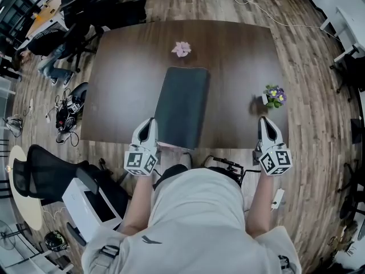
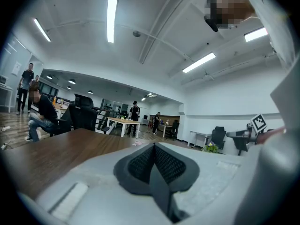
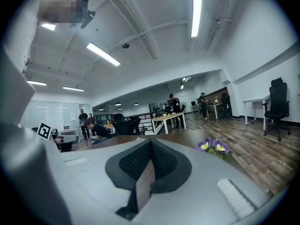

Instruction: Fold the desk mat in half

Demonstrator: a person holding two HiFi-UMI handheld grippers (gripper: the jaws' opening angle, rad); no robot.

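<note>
Risk: left claw (image 1: 150,121), pinched shut and empty just beside the near-left corner of the desk mat (image 1: 182,104) at 7 o'clock, may shove rather than catch it, skewing the fold; right claw (image 1: 263,121), likewise shut on nothing, sits at 4 o'clock; mat lies mid-desk (image 1: 122,79), long axis 6-to-12, tipped slightly toward 1.

The desk mat (image 1: 181,106) lies midway on the table (image 1: 120,84), a blossom (image 1: 182,49) behind it, a potted plant (image 1: 274,96) to its right. The left gripper (image 1: 149,121) sits beside its near corner, the right gripper (image 1: 264,120) before the plant
</note>
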